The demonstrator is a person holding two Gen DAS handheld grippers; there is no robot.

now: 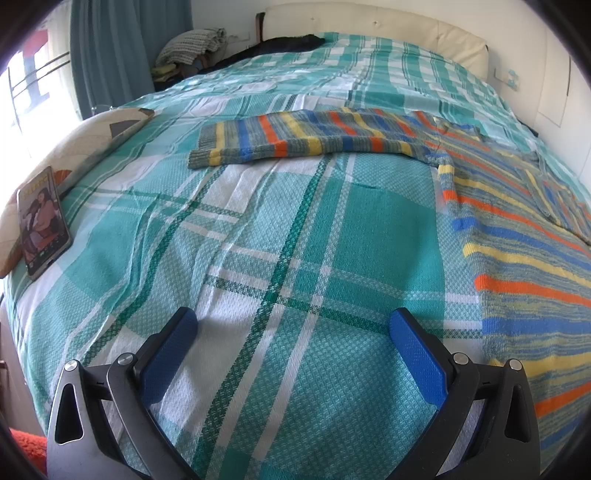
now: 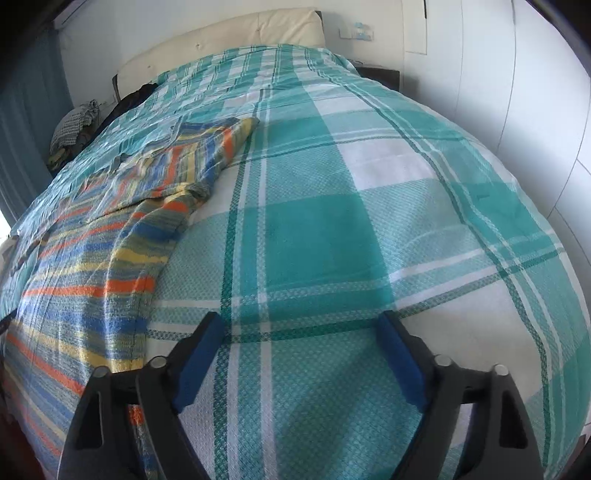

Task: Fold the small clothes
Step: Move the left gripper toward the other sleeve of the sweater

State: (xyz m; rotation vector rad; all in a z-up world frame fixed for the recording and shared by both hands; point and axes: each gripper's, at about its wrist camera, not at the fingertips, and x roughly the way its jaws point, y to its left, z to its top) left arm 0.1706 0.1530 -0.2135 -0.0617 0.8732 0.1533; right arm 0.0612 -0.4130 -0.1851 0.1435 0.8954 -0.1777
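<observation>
A striped knit sweater (image 1: 517,229) in orange, blue, yellow and grey lies flat on the teal plaid bedspread (image 1: 258,240). Its one sleeve (image 1: 295,138) stretches out to the left in the left wrist view. My left gripper (image 1: 293,325) hovers open over bare bedspread, left of the sweater's hem, nothing between its blue pads. In the right wrist view the sweater (image 2: 92,266) fills the left side, with a sleeve (image 2: 207,155) folded across its upper part. My right gripper (image 2: 299,326) stands open above the bedspread (image 2: 351,221), just right of the sweater's edge, holding nothing.
A phone (image 1: 42,221) with a lit screen leans on a patterned pillow (image 1: 74,147) at the bed's left edge. A cream headboard (image 1: 369,29) and a pile of clothes (image 1: 192,48) stand at the far end. A white wall (image 2: 498,92) runs along the right.
</observation>
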